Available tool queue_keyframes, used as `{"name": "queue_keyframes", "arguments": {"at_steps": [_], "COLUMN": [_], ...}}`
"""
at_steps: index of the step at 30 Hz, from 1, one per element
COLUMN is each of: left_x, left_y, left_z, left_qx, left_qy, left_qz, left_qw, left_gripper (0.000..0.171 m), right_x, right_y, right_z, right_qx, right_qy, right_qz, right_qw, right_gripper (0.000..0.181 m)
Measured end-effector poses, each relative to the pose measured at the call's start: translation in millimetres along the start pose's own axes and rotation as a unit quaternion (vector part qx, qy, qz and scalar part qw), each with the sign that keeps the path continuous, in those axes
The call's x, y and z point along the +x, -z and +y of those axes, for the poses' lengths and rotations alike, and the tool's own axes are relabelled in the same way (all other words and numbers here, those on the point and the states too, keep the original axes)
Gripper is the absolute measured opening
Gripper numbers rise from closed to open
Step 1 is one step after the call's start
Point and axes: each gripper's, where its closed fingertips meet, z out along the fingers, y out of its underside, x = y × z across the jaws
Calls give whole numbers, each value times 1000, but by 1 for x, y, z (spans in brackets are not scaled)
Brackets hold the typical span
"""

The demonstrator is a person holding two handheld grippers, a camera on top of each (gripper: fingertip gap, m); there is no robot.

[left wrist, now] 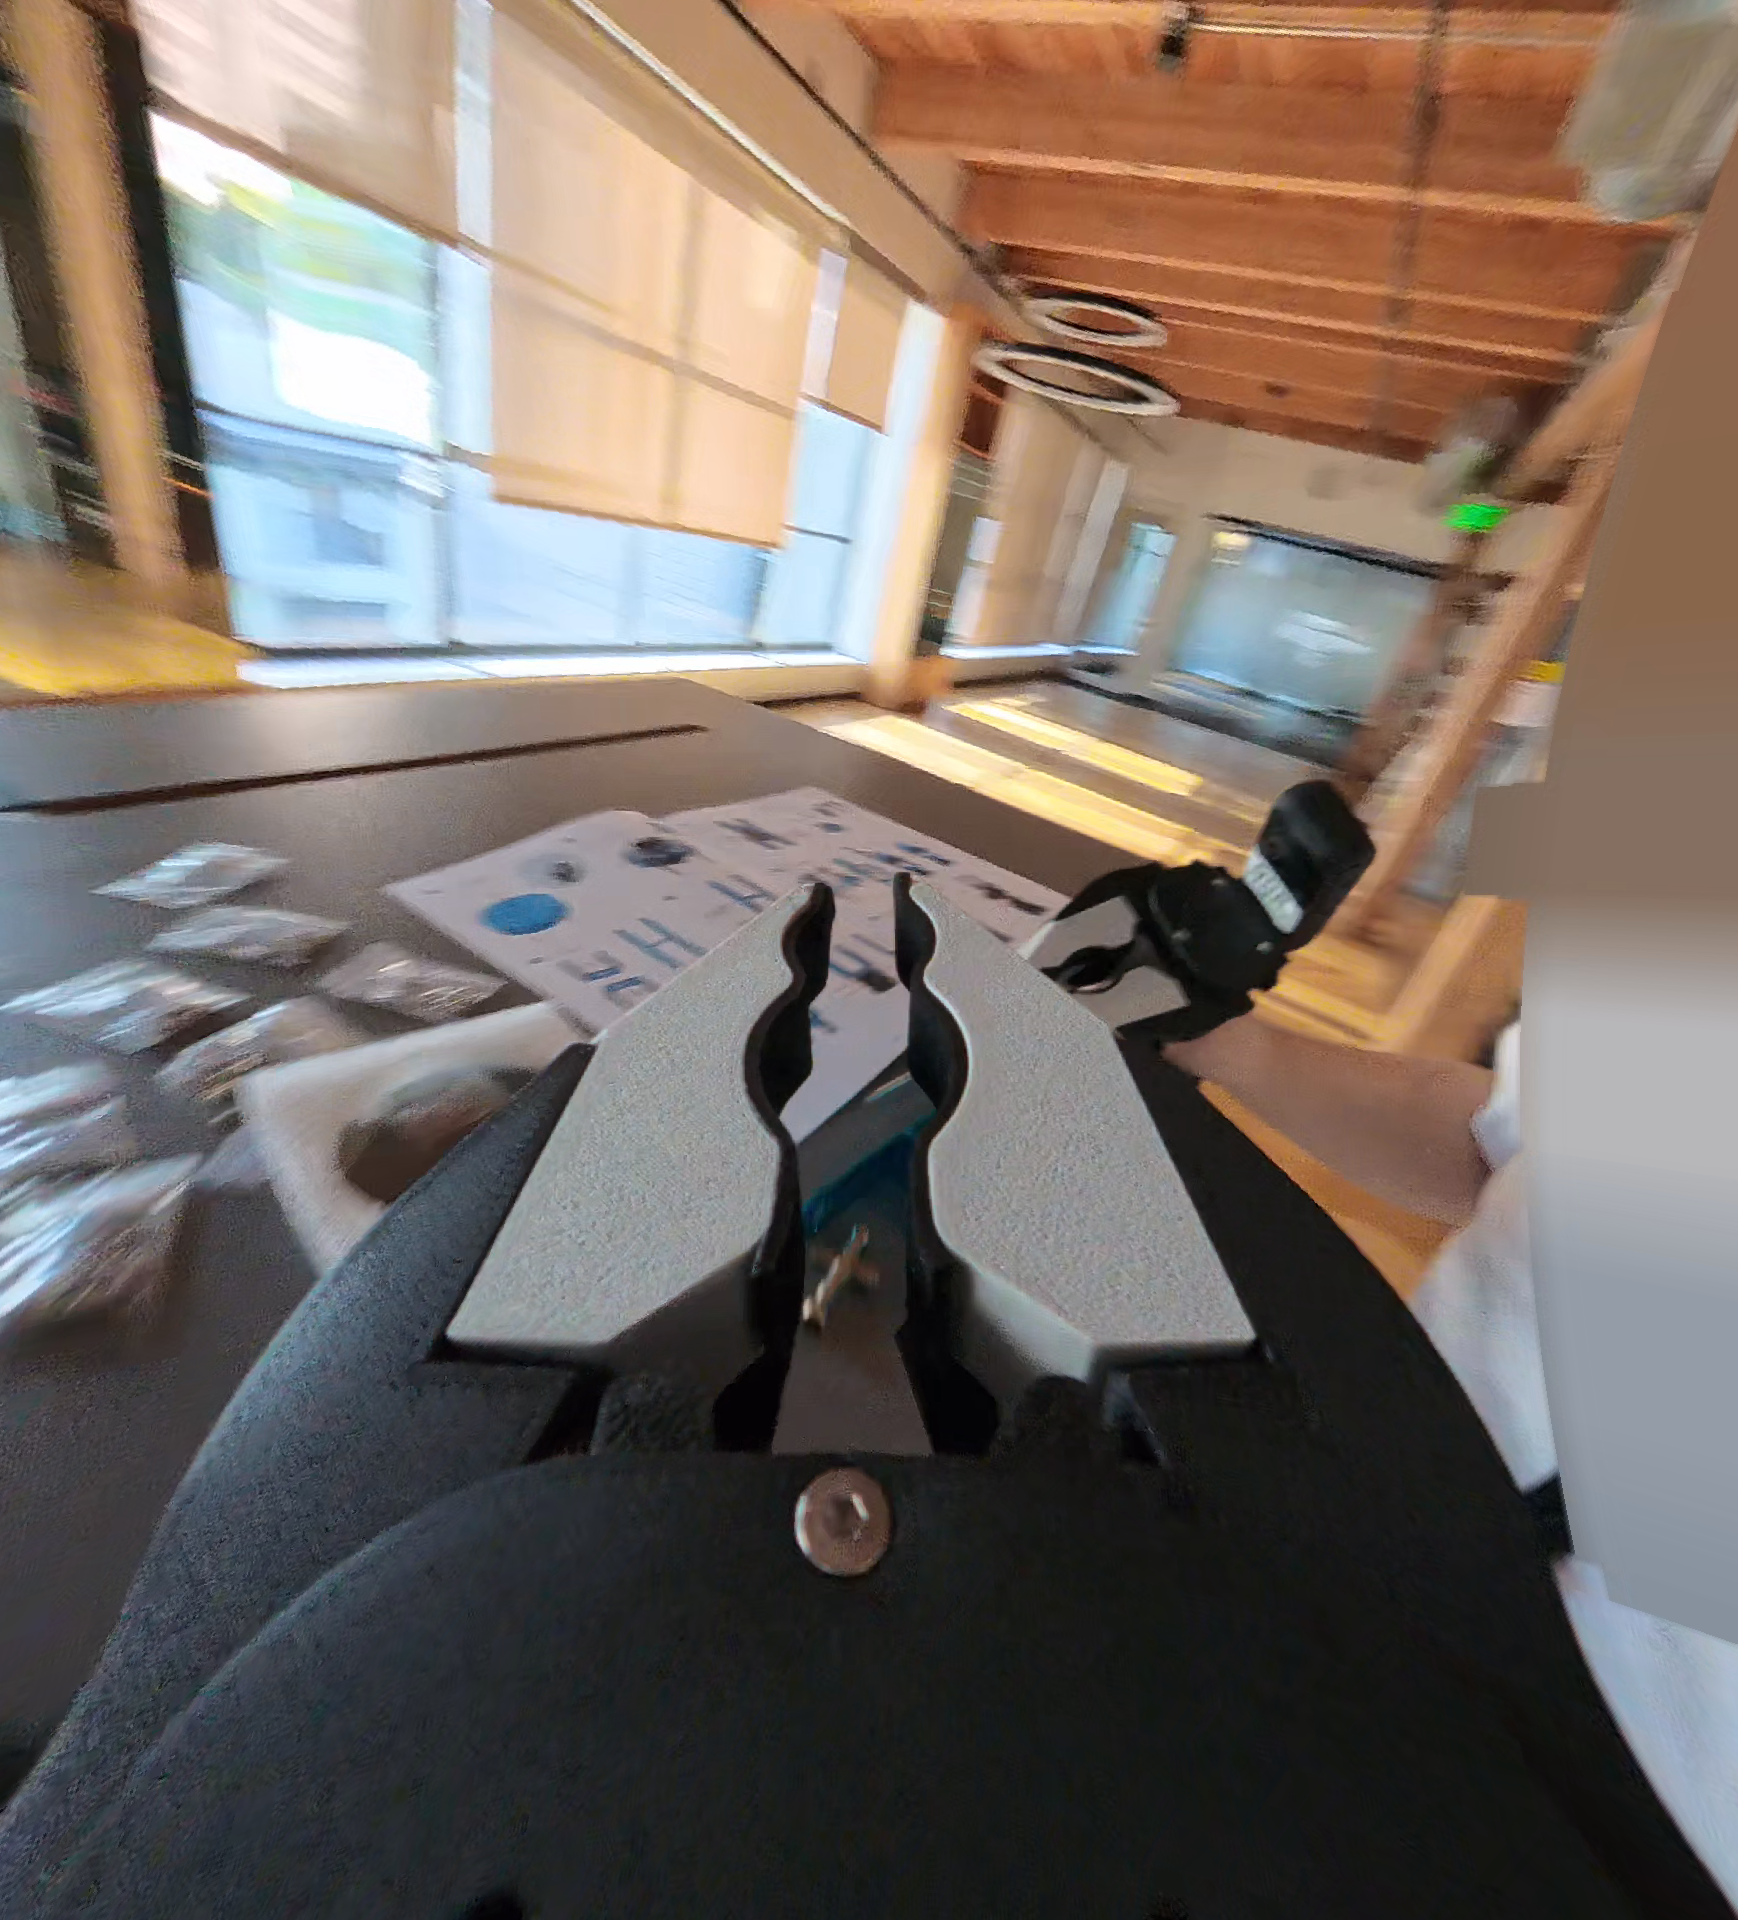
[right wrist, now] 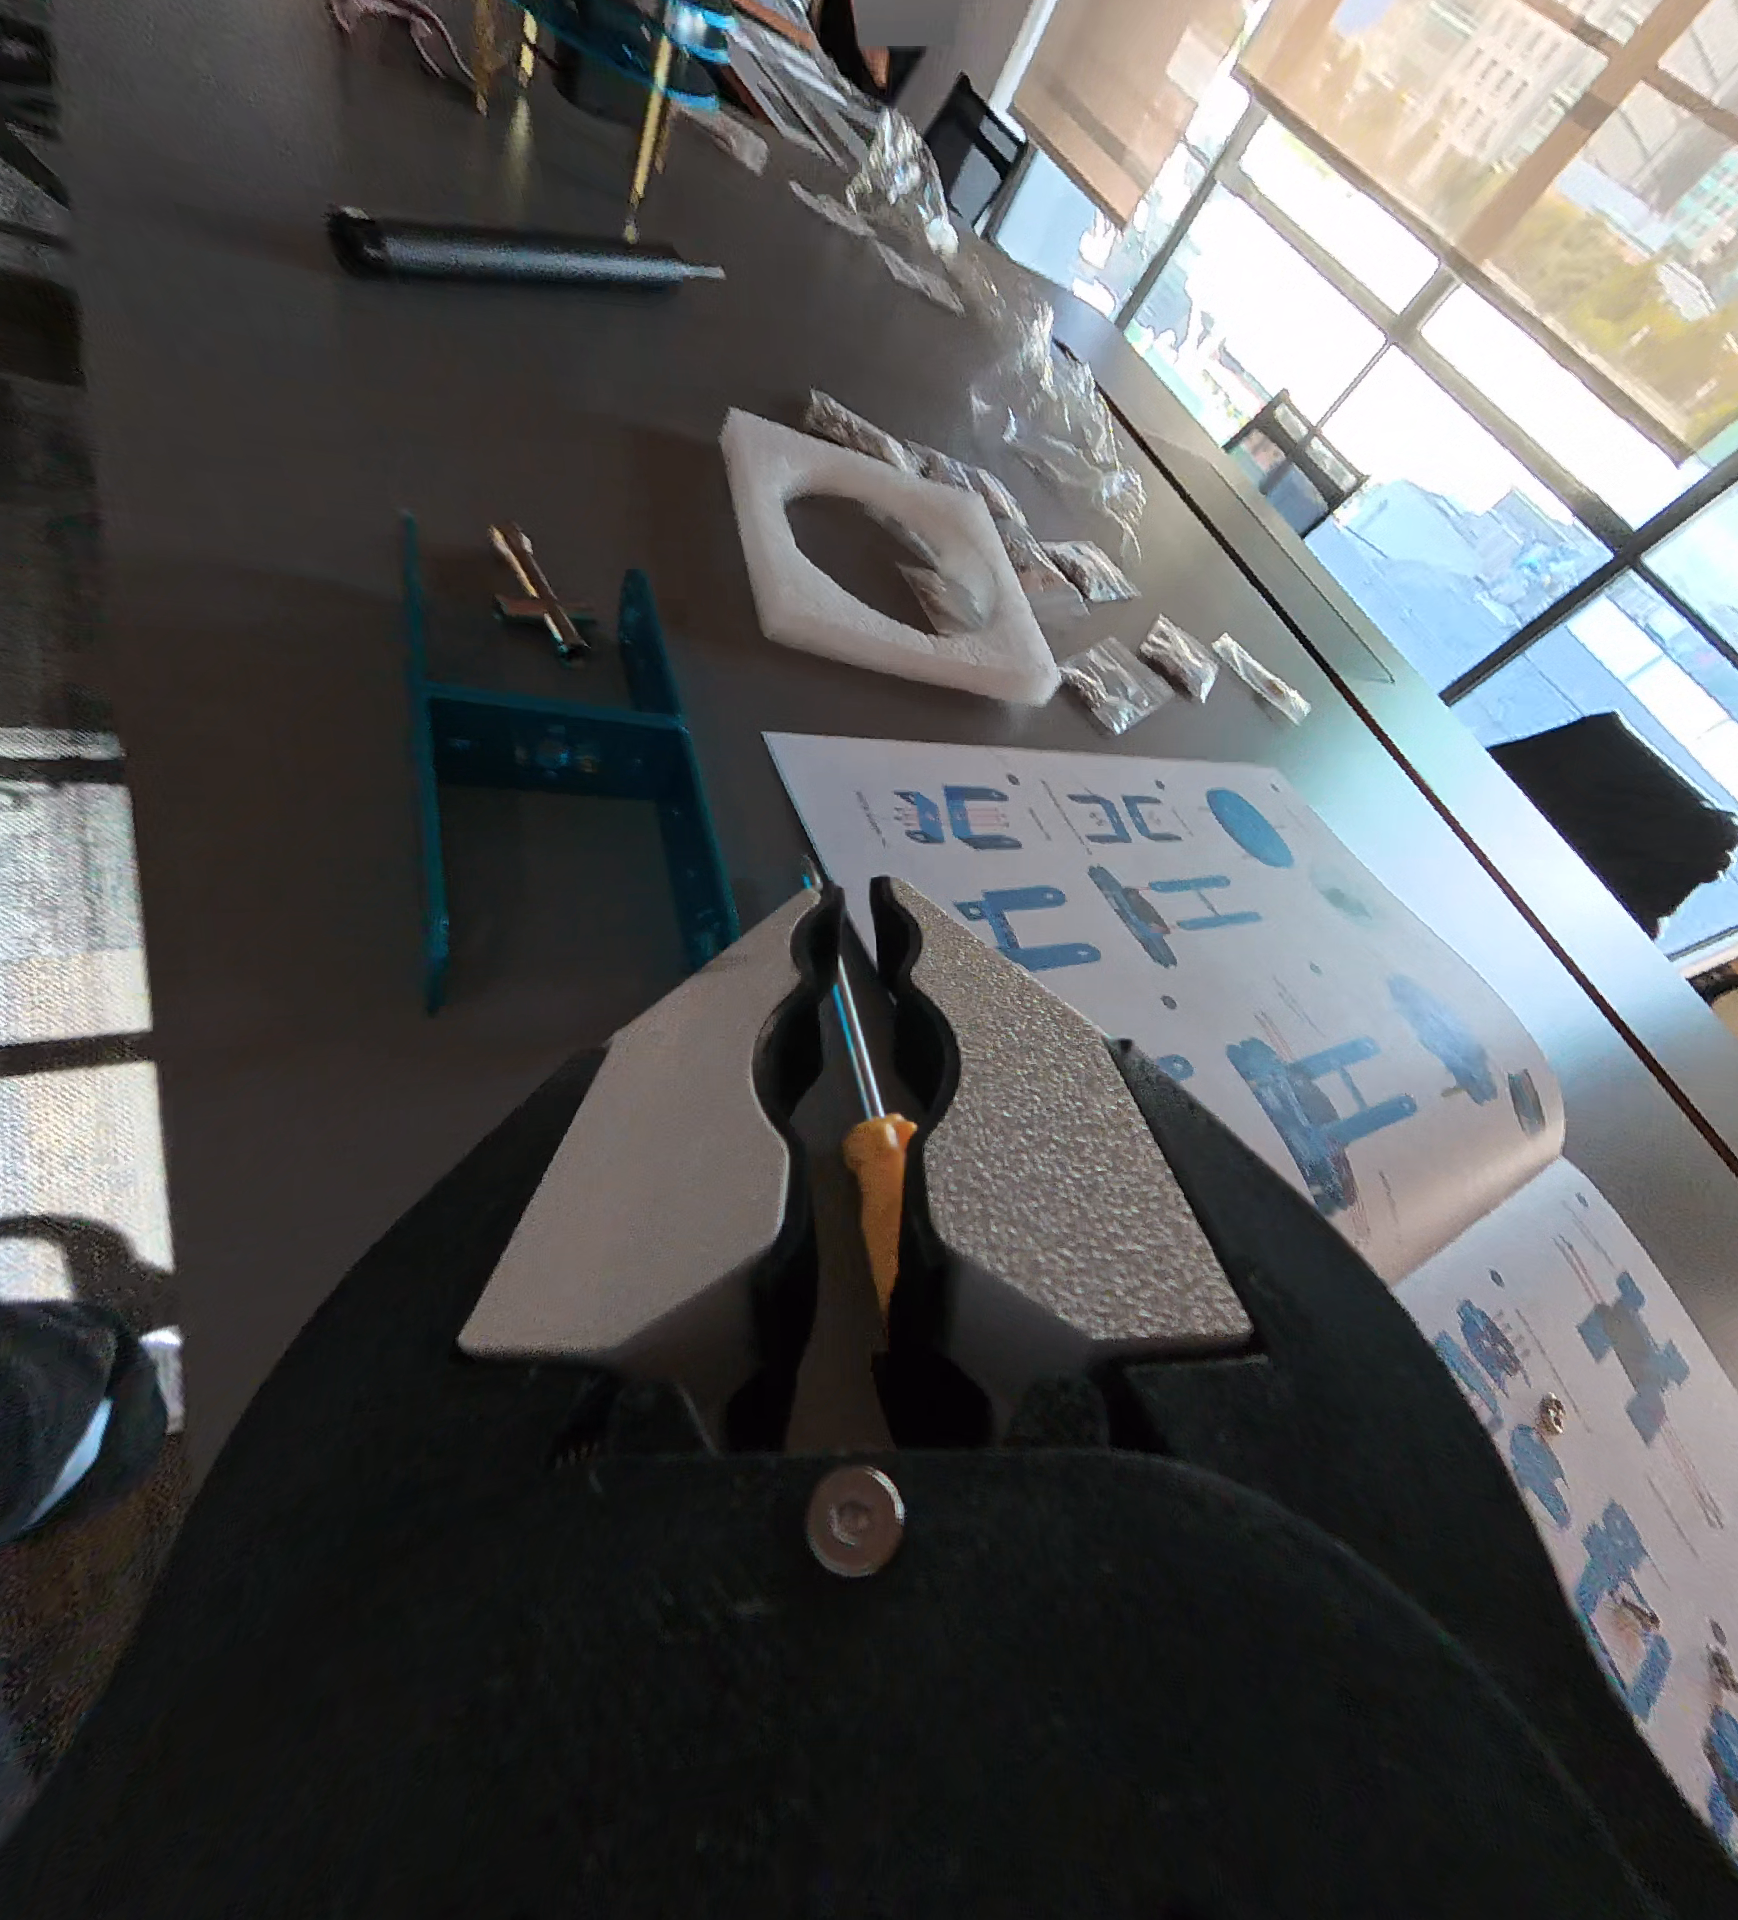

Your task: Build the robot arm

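Seemingly, right gripper (right wrist: 852, 902) jaws hide screwdriver (right wrist: 875, 1184) handle.

An office-like loft workspace: exposed timber ceiling (left wrist: 1260, 208), ring-shaped pendant lights (left wrist: 1078, 374), tall windows with roller blinds (left wrist: 636, 343), and a long dark surface (right wrist: 304, 416) carrying an assembly instruction sheet (right wrist: 1104, 914) and bagged hardware (right wrist: 1104, 686).

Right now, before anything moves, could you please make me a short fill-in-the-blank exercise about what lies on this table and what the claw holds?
1. The right claw is shut on a screwdriver with an ____ handle.
2. The white foam piece has a large ____ cut through its middle.
3. The small metal cross tool lies between the two arms of the ____ frame.

Missing words: orange; hole; blue.
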Motion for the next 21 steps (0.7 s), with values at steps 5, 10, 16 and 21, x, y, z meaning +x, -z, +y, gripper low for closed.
{"name": "queue_keyframes", "arguments": {"at_steps": [5, 10, 16, 21], "left_x": [106, 221, 358, 435], "left_y": [123, 219, 333, 400], "left_z": [38, 135, 213, 239], "left_qx": [52, 52, 12, 31], "left_qy": [-34, 69, 114, 124], "left_qz": [-205, -334, -498, -565], "left_qw": [977, 939, 860, 815], "left_gripper": [21, 25, 26, 28], "right_x": [-22, -55, -81, -134], "right_y": [20, 48, 102, 146], "right_z": [-27, -48, -89, -124], "right_qx": [79, 116, 172, 220], "right_qy": [43, 36, 35, 26], "right_qz": [-26, -68, -52, -69], "right_qw": [996, 990, 983, 973], "right_gripper": [5, 4, 4, 4]}}
